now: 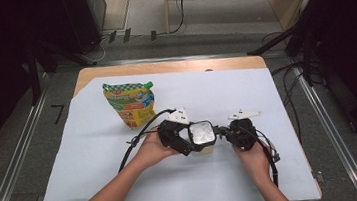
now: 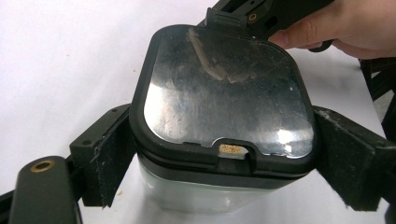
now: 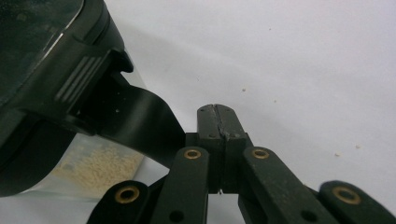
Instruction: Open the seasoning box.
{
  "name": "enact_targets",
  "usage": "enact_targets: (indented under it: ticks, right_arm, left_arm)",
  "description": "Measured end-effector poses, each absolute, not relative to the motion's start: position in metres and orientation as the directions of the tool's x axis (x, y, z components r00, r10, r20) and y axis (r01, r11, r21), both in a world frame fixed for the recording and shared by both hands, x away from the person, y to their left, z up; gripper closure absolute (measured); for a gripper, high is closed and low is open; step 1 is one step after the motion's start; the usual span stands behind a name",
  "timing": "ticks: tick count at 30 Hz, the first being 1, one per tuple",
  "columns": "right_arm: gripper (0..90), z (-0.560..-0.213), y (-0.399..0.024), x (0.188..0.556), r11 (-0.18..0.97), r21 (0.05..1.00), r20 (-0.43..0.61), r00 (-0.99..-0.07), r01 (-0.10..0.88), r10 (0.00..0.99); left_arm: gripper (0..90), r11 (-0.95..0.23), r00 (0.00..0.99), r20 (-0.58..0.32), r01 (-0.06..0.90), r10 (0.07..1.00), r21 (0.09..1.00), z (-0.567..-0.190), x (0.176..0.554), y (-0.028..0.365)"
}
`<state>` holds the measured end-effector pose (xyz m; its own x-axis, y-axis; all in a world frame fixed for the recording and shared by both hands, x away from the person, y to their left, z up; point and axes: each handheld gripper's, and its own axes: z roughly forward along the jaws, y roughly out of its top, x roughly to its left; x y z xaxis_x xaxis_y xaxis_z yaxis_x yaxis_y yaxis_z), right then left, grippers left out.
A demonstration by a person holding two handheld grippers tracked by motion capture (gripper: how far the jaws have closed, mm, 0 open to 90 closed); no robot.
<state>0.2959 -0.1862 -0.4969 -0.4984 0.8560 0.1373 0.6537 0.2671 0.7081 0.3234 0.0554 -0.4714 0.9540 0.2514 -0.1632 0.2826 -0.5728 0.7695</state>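
One clear container with a black-rimmed lid stands on the white-covered worktop, pinched at its sides by the left gripper. The right gripper, jaws pressed together on nothing, sits just beside the container's far side, next to the lid's latch. One yellow-green pouch lies well beyond the left gripper, clear of both. The container holds what looks like pale grain.

Black-rimmed clear container, silvery lid; yellow-green pouch; white sheet.
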Motion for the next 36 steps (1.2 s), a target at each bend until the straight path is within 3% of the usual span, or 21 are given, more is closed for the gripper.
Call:
enact_targets:
  ticks: [11,15,16,18,21,24,28,36]
  right_arm:
    - [90.0,-0.496,-0.185,0.295,0.276,0.708,0.136,-0.509,0.65,0.85]
    - [90.0,-0.496,-0.184,0.294,0.273,0.71,0.142,-0.512,0.65,0.847]
    - [90.0,-0.496,-0.183,0.294,0.274,0.713,0.142,-0.516,0.646,0.845]
    - [90.0,-0.495,-0.182,0.293,0.273,0.715,0.148,-0.521,0.644,0.841]
    - [90.0,-0.495,-0.18,0.292,0.288,0.712,0.13,-0.524,0.64,0.842]
    - [90.0,-0.495,-0.181,0.293,0.289,0.712,0.134,-0.528,0.64,0.838]
    - [90.0,-0.495,-0.181,0.292,0.291,0.712,0.132,-0.529,0.639,0.838]
    - [90.0,-0.495,-0.181,0.292,0.293,0.712,0.129,-0.529,0.638,0.839]
  left_arm:
    - [14.7,-0.565,0.959,-0.146,0.263,0.244,0.782,-0.466,0.322,0.058]
    - [17.5,-0.499,0.951,-0.197,0.294,0.239,0.815,-0.46,0.324,0.062]
    - [30.9,-0.471,0.944,-0.217,0.313,0.249,0.825,-0.458,0.327,0.068]
    - [36.3,-0.472,0.942,-0.227,0.322,0.247,0.821,-0.457,0.33,0.072]
    - [19.6,-0.493,0.939,-0.216,0.325,0.267,0.807,-0.458,0.33,0.072]
    - [15.3,-0.515,0.94,-0.218,0.328,0.264,0.792,-0.457,0.325,0.069]
    - [12.7,-0.564,0.947,-0.159,0.296,0.279,0.771,-0.46,0.313,0.061]
    - [13.6,-0.564,0.94,-0.145,0.305,0.31,0.768,-0.474,0.31,0.06]
